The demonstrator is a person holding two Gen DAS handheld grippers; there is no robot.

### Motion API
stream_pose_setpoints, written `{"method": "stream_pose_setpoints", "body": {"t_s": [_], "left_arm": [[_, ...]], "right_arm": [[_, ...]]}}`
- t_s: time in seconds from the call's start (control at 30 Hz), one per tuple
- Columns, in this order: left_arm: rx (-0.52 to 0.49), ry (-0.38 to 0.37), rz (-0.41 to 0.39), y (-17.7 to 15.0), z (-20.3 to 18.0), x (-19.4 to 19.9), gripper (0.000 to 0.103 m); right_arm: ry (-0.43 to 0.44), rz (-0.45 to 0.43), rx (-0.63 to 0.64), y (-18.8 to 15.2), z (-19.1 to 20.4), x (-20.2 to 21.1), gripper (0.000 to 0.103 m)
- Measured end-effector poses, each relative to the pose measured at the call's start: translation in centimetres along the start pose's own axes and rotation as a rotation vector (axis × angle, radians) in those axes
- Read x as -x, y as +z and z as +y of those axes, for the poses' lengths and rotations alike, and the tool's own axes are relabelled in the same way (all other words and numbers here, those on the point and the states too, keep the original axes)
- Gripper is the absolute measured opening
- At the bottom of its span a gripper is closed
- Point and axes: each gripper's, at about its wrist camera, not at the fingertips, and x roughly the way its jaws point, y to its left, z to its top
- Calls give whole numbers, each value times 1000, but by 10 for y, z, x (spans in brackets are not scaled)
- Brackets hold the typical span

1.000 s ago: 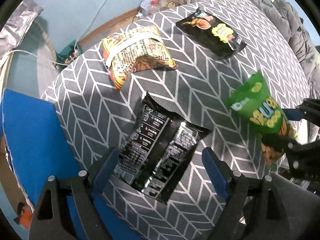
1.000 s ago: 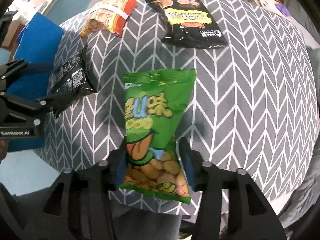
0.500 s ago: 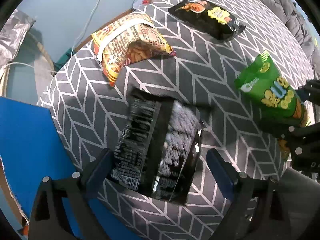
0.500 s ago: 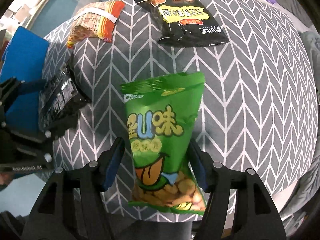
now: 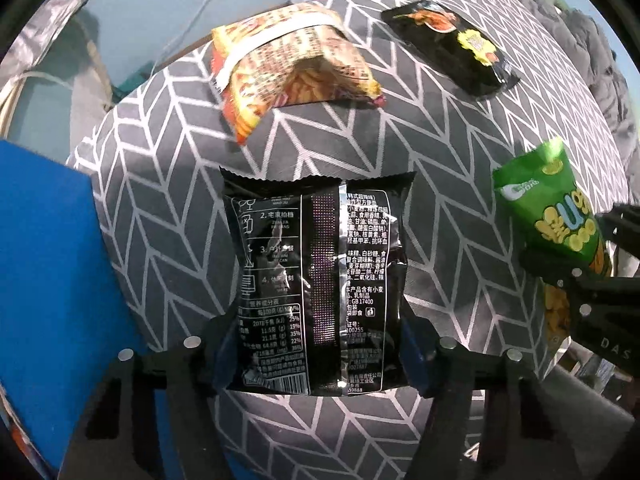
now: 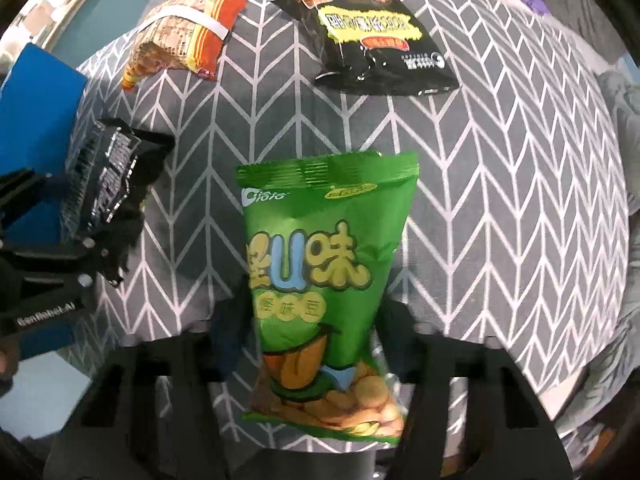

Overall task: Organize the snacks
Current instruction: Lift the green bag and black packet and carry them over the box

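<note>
Your left gripper, pointing down, is closing its blue pads on a glossy black foil pack on the chevron cloth, while your right gripper closes around a crinkled green bag, its pads blurred and half hidden.

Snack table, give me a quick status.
Left gripper closing on black packet. Right gripper closing on green bag. Orange bag, second black bag lie clear.
</note>
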Motion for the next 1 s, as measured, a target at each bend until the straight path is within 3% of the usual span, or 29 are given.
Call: {"method": "stream_pose_setpoints", "body": {"t_s": [0.23, 0.5, 1.0], "left_arm": [[101, -18, -13, -13, 15, 16, 68], [217, -21, -53, -30, 34, 52, 68], [335, 2, -166, -36, 41, 145, 68]], "right_arm": [[19, -3, 4, 2, -5, 3, 33], [31, -12, 49, 4, -1, 24, 32], [83, -88, 100, 21, 12, 91, 32]]}}
